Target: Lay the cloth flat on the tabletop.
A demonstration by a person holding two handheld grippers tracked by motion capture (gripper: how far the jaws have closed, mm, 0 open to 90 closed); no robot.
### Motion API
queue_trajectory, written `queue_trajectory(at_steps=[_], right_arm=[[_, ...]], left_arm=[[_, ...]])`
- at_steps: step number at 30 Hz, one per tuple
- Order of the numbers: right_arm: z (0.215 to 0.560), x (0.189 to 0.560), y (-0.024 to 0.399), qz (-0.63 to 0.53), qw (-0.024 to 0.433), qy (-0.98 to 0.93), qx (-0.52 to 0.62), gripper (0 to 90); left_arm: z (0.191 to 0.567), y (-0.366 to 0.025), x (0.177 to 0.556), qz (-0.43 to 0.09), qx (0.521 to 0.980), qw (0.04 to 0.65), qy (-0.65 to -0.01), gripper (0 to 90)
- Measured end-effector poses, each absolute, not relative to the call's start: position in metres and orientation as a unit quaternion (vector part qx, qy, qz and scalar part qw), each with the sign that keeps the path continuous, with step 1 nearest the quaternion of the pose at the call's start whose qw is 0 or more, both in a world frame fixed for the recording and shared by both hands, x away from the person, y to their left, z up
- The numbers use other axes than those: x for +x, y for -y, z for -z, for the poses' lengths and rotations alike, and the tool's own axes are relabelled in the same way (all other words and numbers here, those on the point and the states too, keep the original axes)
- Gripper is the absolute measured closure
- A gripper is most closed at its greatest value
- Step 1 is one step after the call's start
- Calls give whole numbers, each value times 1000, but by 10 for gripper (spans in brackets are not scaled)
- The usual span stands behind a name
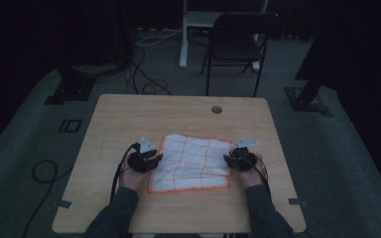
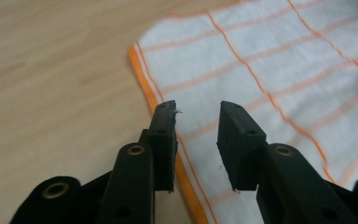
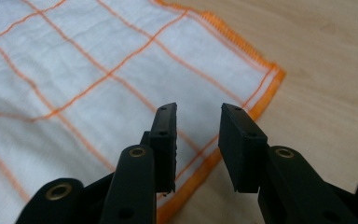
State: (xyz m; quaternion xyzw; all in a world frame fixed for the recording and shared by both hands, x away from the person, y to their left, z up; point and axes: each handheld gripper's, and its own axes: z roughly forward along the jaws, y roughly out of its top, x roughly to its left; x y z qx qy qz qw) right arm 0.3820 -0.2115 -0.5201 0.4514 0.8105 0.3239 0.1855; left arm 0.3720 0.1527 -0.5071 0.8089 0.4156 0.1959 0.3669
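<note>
While you are sitting at the near edge of the wooden table [image 1: 129, 114], a white cloth [image 1: 191, 161] with an orange grid and orange hem is lying flat in front of you, near the middle of the table. Your left gripper [image 1: 151, 157] is hovering at the cloth's left edge, its jaws standing apart with nothing pinched between them; in the left gripper view [image 2: 196, 122] the orange hem is running just under the left jaw. Your right gripper [image 1: 230, 159] is hovering at the cloth's right edge, jaws likewise parted and empty; in the right gripper view [image 3: 197, 125] the cloth's corner is lying just beyond the jaws. Beyond the table's far side, a dark folding chair [image 1: 235, 44] is standing on the floor.
</note>
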Motion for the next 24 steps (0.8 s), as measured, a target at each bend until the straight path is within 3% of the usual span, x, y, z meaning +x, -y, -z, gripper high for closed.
queue_trajectory(at_steps=[11, 24], right_arm=[[531, 357, 214, -338, 174, -805, 456, 671], [533, 354, 215, -349, 166, -800, 458, 661]], left_arm=[[507, -147, 433, -185, 786, 374, -455, 603], [528, -137, 466, -153, 784, 349, -490, 580]])
